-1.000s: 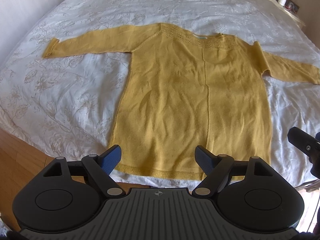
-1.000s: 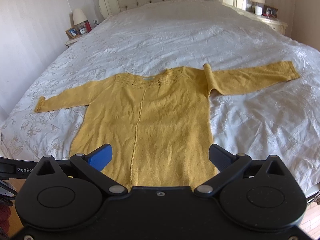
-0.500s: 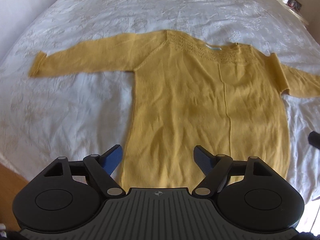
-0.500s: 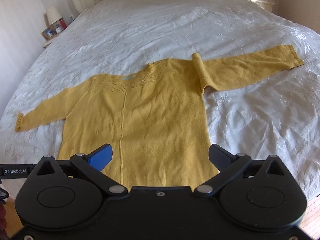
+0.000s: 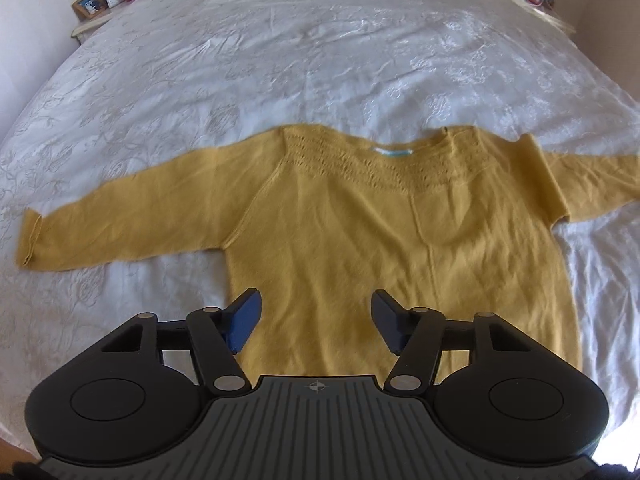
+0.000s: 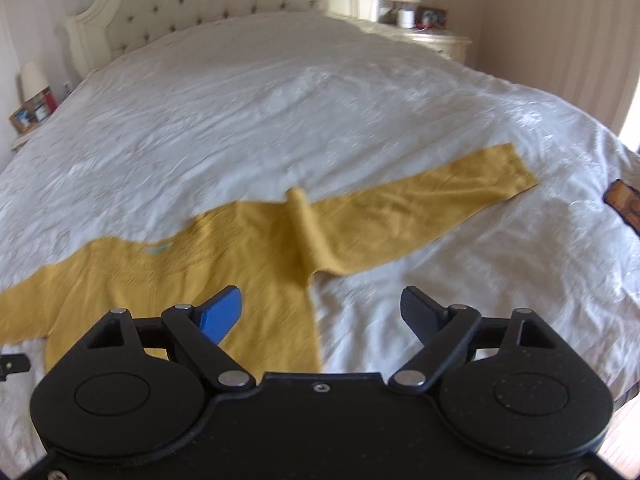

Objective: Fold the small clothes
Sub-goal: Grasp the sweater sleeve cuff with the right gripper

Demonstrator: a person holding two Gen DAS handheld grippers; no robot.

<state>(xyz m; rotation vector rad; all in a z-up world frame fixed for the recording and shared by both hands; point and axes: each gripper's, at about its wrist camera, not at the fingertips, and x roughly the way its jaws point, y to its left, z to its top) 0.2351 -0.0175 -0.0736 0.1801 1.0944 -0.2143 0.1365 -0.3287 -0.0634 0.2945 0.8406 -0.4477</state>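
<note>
My left wrist camera looks down close over the yellow sweater [image 5: 360, 232] body, facing the bed's head, my right wrist camera sits further right, aimed across its right sleeve [image 6: 420, 204] toward the headboard [image 6: 200, 4] at upper left, both share sweater and white bedspread [image 5: 320, 60].

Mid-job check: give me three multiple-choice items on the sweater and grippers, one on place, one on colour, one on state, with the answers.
1. Where does the sweater lie?
A. Spread on the white bedspread
B. On the nightstand
C. Hanging from the headboard

2. What colour is the sweater?
A. Red
B. Mustard yellow
C. Grey

3. What state is the left gripper in?
A. Shut on a sleeve
B. Shut on the hem
C. Open, holding nothing

Answers: 1 A, body and both sleeves rest flat on the bedspread. 2 B, the knit is mustard yellow in both views. 3 C, its fingers stand apart over the lower body with no cloth between them; the right gripper is likewise open.
</note>
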